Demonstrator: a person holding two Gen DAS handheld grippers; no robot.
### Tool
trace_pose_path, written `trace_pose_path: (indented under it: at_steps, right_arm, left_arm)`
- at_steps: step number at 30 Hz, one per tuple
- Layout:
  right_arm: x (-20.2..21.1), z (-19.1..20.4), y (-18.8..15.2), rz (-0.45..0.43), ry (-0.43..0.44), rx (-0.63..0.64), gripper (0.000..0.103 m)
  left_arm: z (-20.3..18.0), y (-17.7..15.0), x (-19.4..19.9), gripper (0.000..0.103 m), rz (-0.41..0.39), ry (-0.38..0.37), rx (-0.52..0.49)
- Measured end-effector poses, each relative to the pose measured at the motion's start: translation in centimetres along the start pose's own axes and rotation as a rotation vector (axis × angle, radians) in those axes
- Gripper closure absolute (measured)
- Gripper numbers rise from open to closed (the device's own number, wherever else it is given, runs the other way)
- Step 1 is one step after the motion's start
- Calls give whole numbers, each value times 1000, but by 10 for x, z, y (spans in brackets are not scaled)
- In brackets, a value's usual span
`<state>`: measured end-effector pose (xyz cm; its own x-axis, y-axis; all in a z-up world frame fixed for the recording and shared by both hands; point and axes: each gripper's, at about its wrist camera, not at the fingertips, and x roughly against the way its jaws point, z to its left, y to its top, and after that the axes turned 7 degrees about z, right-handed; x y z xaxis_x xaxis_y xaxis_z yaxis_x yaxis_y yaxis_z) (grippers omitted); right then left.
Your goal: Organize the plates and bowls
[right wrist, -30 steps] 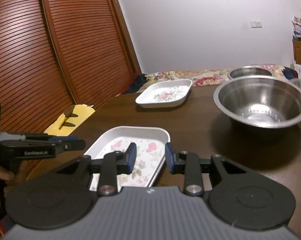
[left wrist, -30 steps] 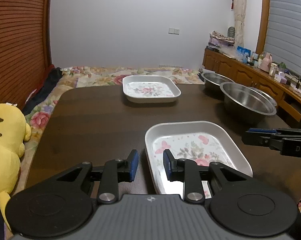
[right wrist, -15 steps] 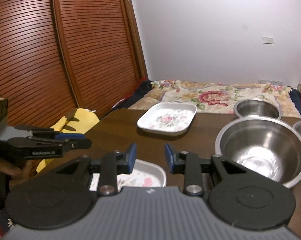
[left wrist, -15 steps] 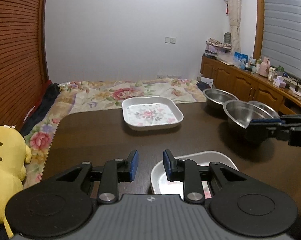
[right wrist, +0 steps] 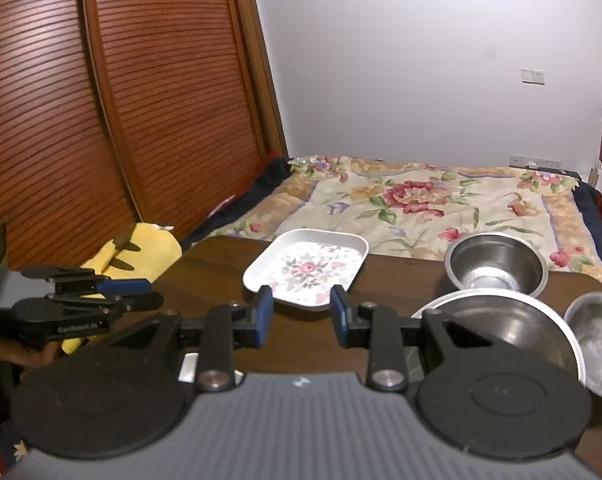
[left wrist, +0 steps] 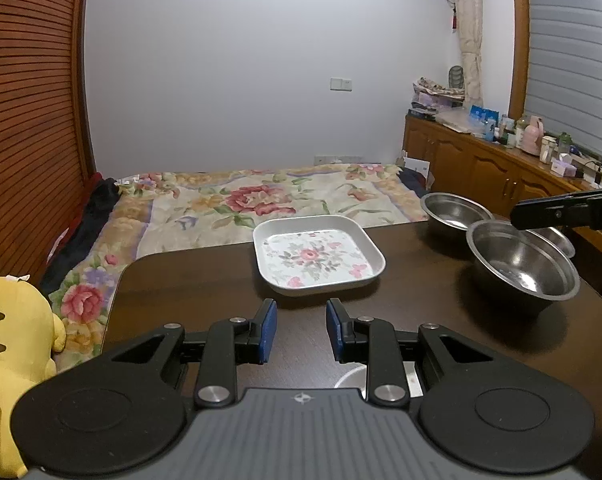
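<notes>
A white square plate with a flower print [left wrist: 319,254] [right wrist: 307,268] lies at the far end of the dark table [left wrist: 205,292]. A second plate of the same kind [left wrist: 351,378] [right wrist: 189,366] shows only as a sliver under each gripper body. Three steel bowls stand on the right: a large one [left wrist: 523,268] [right wrist: 501,324], one farther back [left wrist: 453,210] [right wrist: 497,266], and a smaller one [left wrist: 553,240] [right wrist: 597,340]. My left gripper [left wrist: 299,320] [right wrist: 101,296] is open and empty. My right gripper [right wrist: 301,308] [left wrist: 565,210] is open and empty above the large bowl's side.
A bed with a floral cover [left wrist: 261,196] lies beyond the table's far edge. A yellow plush toy [left wrist: 9,340] sits off the left side. A wooden sideboard with bottles [left wrist: 501,160] lines the right wall, slatted wooden doors [right wrist: 101,120] the left.
Both grippers have risen and tipped up, so the near floral plate has slid under their bodies and the far plate and bowls now fill the view. Both stayed open.
</notes>
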<state>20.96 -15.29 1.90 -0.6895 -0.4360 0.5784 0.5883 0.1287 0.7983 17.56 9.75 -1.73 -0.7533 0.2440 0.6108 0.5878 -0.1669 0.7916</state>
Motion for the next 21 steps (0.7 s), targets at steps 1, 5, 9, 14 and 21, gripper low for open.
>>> trace_pose_path:
  at_steps: [1,5,9,14,21]
  right_arm:
    - [-2,-1,2,7,1,4,70]
    - [-15,-3,10,38,5,21,70]
    - [-29,-4,20,67,7,43,70]
    - [-52,-7,31,117,13,55,70]
    - [-90,-20,43,190,8,36,70]
  left_arm:
    - [1,2,-2,73,3,-1,1]
    - [7,9,-14,73,16,3,7]
    - [15,18,-30,73,31,16,13]
    - [25,30,-51,73,44,14,33]
    - [35,46,-83,73,70,4,42]
